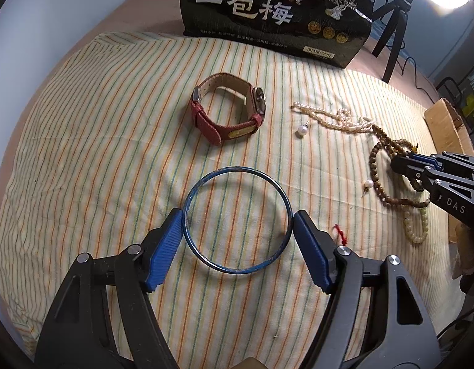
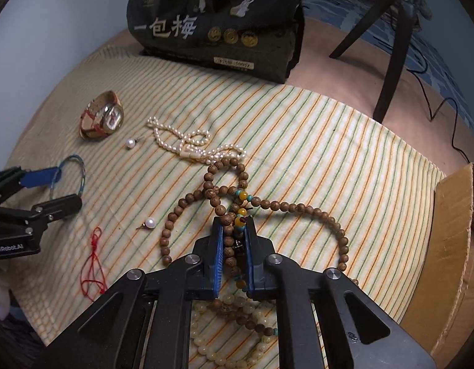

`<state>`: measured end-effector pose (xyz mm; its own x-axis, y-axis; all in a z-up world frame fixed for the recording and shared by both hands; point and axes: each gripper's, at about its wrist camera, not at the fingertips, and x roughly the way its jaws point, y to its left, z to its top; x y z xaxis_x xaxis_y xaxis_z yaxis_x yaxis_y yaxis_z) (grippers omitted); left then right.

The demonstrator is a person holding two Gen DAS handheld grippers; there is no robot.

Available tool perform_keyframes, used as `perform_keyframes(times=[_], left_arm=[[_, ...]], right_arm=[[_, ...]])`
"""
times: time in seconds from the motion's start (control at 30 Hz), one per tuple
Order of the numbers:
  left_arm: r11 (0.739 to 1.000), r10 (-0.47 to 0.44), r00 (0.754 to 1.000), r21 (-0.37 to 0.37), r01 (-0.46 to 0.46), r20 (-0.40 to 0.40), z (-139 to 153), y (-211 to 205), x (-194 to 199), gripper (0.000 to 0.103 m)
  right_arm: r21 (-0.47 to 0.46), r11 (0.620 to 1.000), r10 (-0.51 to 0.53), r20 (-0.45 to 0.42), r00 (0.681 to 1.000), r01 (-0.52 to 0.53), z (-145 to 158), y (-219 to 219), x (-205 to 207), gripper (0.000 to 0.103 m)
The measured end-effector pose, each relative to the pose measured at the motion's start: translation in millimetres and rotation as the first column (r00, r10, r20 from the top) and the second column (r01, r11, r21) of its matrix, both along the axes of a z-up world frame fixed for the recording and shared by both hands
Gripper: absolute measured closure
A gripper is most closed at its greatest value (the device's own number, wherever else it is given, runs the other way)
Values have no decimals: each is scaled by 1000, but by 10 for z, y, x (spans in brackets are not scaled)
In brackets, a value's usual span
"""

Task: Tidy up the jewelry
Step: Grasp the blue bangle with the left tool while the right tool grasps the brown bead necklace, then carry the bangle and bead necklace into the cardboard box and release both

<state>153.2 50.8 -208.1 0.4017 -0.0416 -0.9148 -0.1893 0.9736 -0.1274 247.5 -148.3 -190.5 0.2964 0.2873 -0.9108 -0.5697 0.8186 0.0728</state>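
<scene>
My left gripper (image 1: 237, 220) has its blue pads against both sides of a thin blue bangle (image 1: 237, 170) lying on the striped cloth (image 1: 98, 153). My right gripper (image 2: 234, 224) is shut on a brown wooden bead string (image 2: 301, 207) with yellow and teal beads. It also shows in the left wrist view (image 1: 380, 181). A red-strap watch (image 1: 227, 112) lies further back, also seen in the right wrist view (image 2: 103, 120). A white pearl necklace (image 2: 187, 144) and two loose pearl earrings (image 2: 150, 224) (image 2: 130, 143) lie between them.
A pale jade-like bead bracelet (image 2: 218, 350) lies under my right gripper. A red cord (image 2: 94, 264) lies on the cloth. A dark printed bag (image 1: 277, 15) stands at the back. A cardboard box (image 2: 452, 246) sits at the right edge, a black tripod (image 2: 391, 46) behind.
</scene>
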Motion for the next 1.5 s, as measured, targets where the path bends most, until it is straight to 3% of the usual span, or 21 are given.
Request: perform_keyframes(times=[0.67, 1.0, 1.5], left_arm=[[997, -73, 978, 3, 74, 193, 719, -287, -113, 29], [989, -142, 942, 14, 145, 304, 1131, -570, -182, 29], [961, -265, 887, 21, 277, 378, 1469, -1215, -99, 29]], right_arm=[[172, 984, -85, 192, 978, 52, 1181, -332, -377, 93], [261, 962, -159, 283, 946, 83, 1688, -620, -639, 93], [326, 925, -317, 371, 873, 197, 2132, -1357, -817, 93]])
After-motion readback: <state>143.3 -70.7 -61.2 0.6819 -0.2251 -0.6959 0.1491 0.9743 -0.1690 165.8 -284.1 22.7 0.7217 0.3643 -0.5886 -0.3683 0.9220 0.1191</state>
